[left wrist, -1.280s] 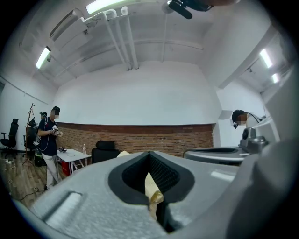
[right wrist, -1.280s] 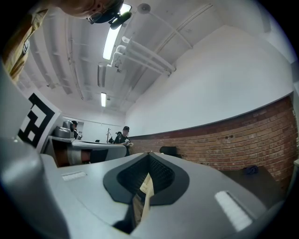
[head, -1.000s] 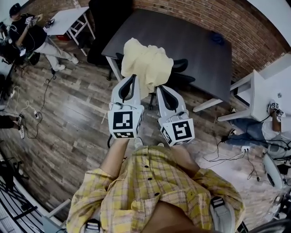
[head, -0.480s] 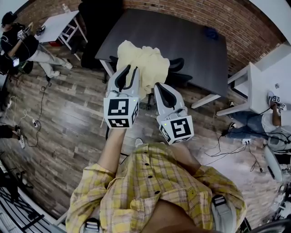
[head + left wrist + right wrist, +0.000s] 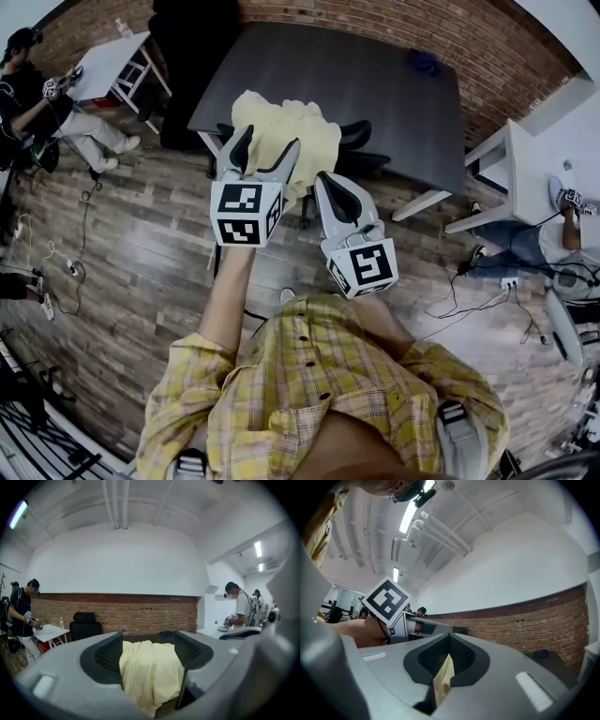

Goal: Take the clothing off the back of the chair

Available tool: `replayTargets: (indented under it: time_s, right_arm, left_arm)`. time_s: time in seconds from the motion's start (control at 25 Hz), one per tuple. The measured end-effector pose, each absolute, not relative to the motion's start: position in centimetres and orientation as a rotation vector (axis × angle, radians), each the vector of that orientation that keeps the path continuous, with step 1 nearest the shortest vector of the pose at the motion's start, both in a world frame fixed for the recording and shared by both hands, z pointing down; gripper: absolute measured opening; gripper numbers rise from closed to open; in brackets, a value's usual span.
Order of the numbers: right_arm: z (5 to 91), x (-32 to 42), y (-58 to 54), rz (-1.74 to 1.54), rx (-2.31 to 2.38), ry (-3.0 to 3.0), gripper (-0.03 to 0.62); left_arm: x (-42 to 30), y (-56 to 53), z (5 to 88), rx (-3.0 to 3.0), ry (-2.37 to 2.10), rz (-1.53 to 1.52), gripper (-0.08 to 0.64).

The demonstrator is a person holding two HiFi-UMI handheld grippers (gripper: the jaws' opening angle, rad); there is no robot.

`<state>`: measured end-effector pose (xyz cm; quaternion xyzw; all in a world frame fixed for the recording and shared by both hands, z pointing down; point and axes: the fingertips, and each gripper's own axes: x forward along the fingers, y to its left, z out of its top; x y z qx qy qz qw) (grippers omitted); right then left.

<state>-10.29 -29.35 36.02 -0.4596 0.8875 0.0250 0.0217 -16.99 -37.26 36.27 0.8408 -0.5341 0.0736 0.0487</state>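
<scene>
Since a second ago, the left gripper (image 5: 270, 145) has slid up the frame to the yellow clothing (image 5: 292, 129). Its jaws were together then. Now they are apart and opening more. One jaw sits on each side of the clothing's lower left edge. In the left gripper view the yellow clothing shows in the gap between the two jaws, and the pads are not squeezing it.

The right gripper (image 5: 327, 182) is just beside the left one, a bit lower and to the right in the head view. Its jaws are closed tight on a thin fold of the yellow clothing. The right gripper view shows that fold pinched between the two black pads.

The clothing hangs over the back of a black office chair (image 5: 362, 137) in the upper middle of the head view. The chair is pushed up to a big dark table (image 5: 356, 75). A small blue thing (image 5: 424, 64) lies on the table near the brick wall (image 5: 492, 52).

The person holding the grippers wears a yellow checked shirt (image 5: 309, 384), at the bottom of the frame. Another person (image 5: 37, 89) is at the upper left, near a small white table (image 5: 108, 61). The floor (image 5: 141, 253) is wood.
</scene>
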Motion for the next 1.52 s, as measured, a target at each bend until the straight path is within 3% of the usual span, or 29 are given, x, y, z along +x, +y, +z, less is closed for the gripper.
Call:
replayTargets:
  time_s: [0.2, 0.48, 1.52]
  right_arm:
    - [36.1, -10.1, -29.6, 0.078, -1.439, 2.742, -0.005]
    - [36.4, -9.9, -30.2, 0.073, -1.45, 2.742, -0.005]
    - [37.5, -9.4, -31.3, 0.047, -1.485, 2.743, -0.005]
  left_arm:
    - [-16.6, -38.5, 36.4, 2.567, -1.596, 0.235, 0.439]
    - [-16.0, -41.1, 38.0, 2.567, -1.572, 0.333, 0.502]
    - [-16.0, -45.2, 43.1, 2.488, -1.508, 0.393, 0.508]
